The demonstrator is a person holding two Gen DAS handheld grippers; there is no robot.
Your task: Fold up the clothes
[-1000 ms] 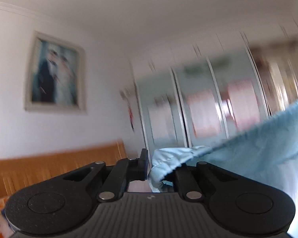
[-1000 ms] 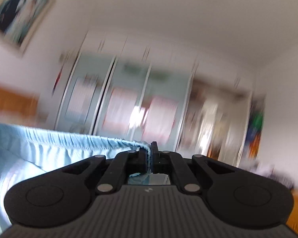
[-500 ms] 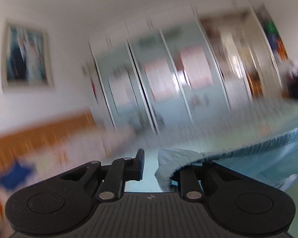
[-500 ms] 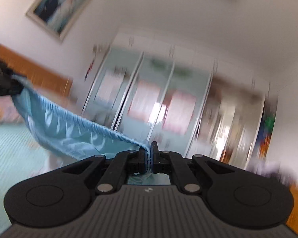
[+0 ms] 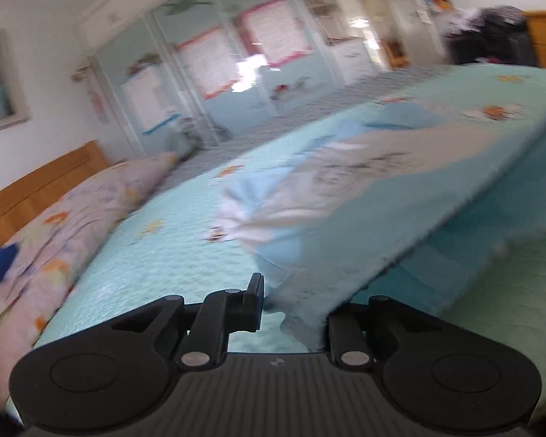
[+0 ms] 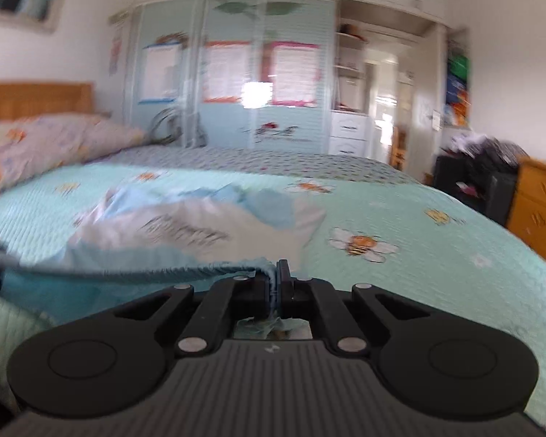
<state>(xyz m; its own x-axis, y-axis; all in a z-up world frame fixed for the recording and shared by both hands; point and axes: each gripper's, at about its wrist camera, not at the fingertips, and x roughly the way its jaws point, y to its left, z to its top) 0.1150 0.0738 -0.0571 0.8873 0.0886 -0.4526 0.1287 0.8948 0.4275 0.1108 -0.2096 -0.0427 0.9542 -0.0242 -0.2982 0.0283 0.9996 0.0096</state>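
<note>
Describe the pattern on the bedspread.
Mint-green quilted bedspread printed with white daisies, orange bees and other small motifs; clearest in the right wrist view.

**Materials and finish: findings**

Your right tool (image 6: 277, 284) is matt black plastic with bright metal pivot pins; so is your left tool (image 5: 291, 306). The blue garment (image 6: 138, 273) is soft, gathered cloth. The bedspread (image 6: 436, 255) is quilted, matt fabric. The headboard (image 6: 36, 100) and dresser (image 6: 538, 204) show smooth, varnished wood.
</note>
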